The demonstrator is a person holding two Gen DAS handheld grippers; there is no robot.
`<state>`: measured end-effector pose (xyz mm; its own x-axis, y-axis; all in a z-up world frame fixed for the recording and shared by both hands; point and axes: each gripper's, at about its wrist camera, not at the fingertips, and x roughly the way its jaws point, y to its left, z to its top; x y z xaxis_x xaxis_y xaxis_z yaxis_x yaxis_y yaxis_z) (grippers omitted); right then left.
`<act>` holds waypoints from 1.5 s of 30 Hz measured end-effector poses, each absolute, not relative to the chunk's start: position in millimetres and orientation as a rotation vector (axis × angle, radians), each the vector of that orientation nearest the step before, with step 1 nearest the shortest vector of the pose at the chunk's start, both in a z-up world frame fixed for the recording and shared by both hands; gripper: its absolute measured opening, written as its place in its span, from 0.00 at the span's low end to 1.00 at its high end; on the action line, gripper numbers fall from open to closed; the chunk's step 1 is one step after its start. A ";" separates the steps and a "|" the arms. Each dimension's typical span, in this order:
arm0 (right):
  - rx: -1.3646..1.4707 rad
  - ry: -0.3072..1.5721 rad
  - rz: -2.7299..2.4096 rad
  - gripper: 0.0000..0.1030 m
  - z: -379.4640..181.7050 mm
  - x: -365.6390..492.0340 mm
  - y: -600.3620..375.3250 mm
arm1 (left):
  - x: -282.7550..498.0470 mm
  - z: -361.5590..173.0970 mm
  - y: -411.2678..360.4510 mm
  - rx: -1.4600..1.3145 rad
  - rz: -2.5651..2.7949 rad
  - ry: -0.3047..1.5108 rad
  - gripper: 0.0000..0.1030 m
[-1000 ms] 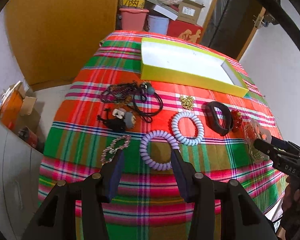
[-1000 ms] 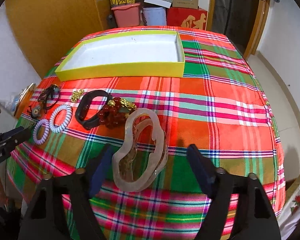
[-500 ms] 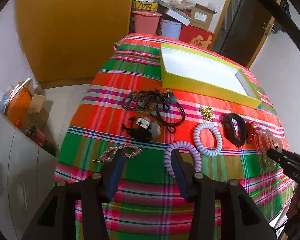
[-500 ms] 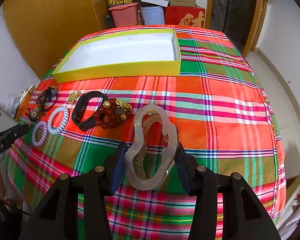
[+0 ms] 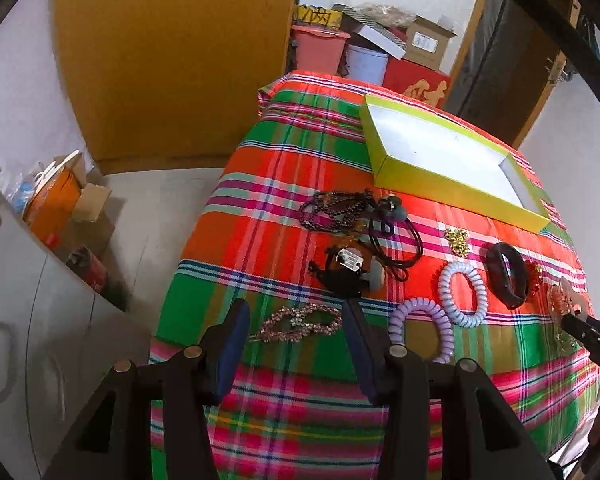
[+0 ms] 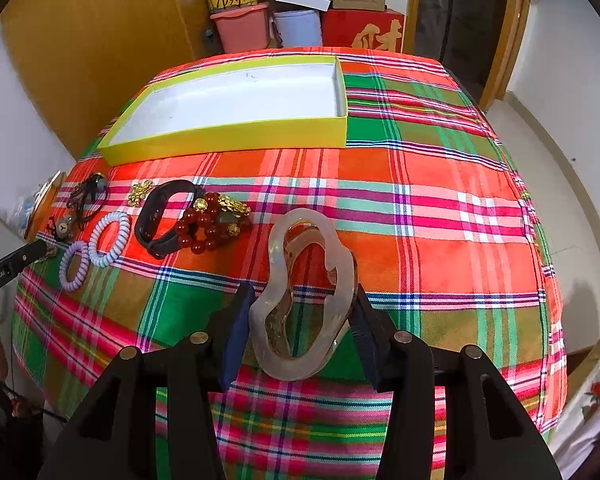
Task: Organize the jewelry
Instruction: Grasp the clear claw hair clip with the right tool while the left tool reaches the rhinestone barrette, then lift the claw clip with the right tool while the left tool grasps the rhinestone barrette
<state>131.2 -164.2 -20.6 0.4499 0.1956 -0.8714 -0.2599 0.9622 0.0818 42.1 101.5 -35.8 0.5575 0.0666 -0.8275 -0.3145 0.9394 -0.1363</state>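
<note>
Right gripper (image 6: 300, 322), jaws drawn in since a second ago, now pinches the translucent wavy hair clip (image 6: 302, 296) between its pads, ready for the yellow box (image 6: 228, 136) ahead; left gripper (image 5: 296, 340), spread, has shifted to straddle the rhinestone barrette (image 5: 300, 322).

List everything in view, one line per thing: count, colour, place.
box: one, yellow, white inside, far side of tablecloth
tablecloth: one, plaid red and green
hair claw: one, translucent beige, between right tongs' pads
red bead bracelet: one, left of claw
black band: one, beside the beads
spiral ties: two, pale blue and lilac, side by side
rhinestone clip: one, pinkish, between left tongs' pads, untouched
left tongs: open
right tongs: shut on claw
</note>
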 end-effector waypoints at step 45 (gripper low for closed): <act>-0.055 0.958 0.302 0.46 18.3 95.1 -173.8 | 17.0 3.1 40.9 -0.158 0.043 0.856 0.18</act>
